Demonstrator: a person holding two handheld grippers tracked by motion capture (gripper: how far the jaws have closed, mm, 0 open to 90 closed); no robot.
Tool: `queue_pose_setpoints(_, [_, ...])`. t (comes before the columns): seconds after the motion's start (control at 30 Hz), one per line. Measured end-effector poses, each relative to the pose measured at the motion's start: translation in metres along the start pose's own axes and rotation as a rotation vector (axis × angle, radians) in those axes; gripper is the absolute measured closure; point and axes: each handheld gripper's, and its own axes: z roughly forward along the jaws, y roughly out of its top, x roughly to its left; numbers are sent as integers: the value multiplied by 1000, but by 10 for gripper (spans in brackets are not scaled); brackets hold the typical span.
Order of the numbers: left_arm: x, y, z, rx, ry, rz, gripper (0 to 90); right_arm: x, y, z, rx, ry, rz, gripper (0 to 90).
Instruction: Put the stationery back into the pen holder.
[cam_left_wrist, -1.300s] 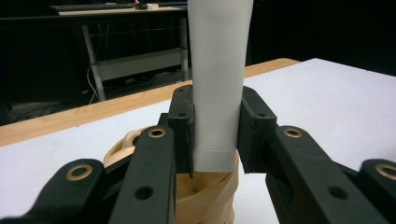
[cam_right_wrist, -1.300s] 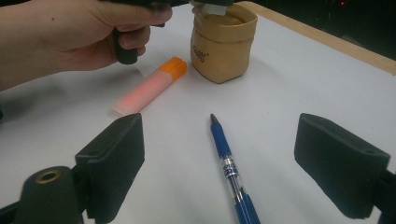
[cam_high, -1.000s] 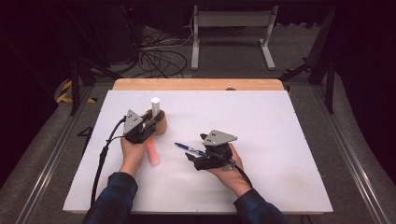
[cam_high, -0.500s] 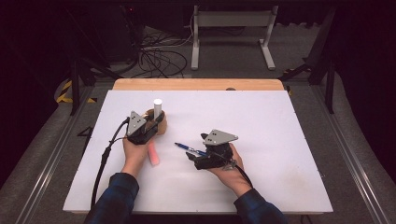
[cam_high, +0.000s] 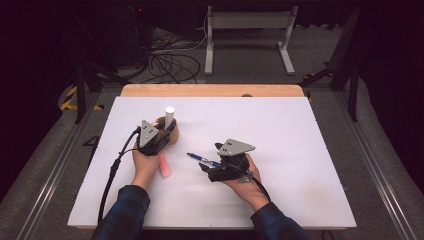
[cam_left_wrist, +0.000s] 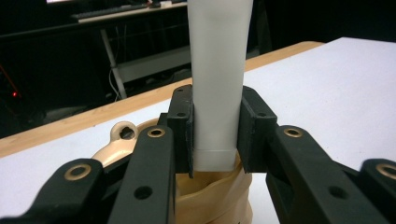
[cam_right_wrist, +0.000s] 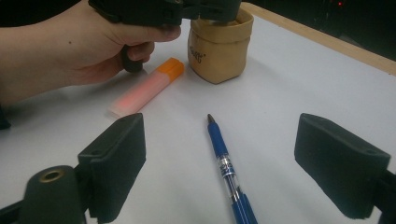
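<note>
A white tube stands upright, and my left gripper is shut on it near its lower end. In the left gripper view both pads press the white tube just over the mouth of a tan pouch. The left gripper hides most of the tan pouch from above. A blue pen lies on the white table between the wide-apart jaws of my right gripper. In the right gripper view the blue pen touches neither pad of the right gripper, which is open.
A pink highlighter with an orange cap lies beside the hand holding the left gripper. The right gripper view shows the highlighter just left of the pouch. A wooden strip edges the table's far side.
</note>
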Motion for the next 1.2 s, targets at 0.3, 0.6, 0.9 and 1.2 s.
queue_pose_setpoints(0.3, [-1,-3,2,6,-6,7,706,0,0,0,1,2,1,173])
queue_pose_setpoints(0.6, [-2,-3,2,11,-8,-22,691,1,0,0,2,3,1,173])
queue_pose_setpoints(0.9, [-2,-3,2,9,-16,-26,674,1,0,1,4,6,1,173])
queue_pose_setpoints(1.2, [-4,1,-2,13,-12,-8,536,0,-1,1,7,6,2,170])
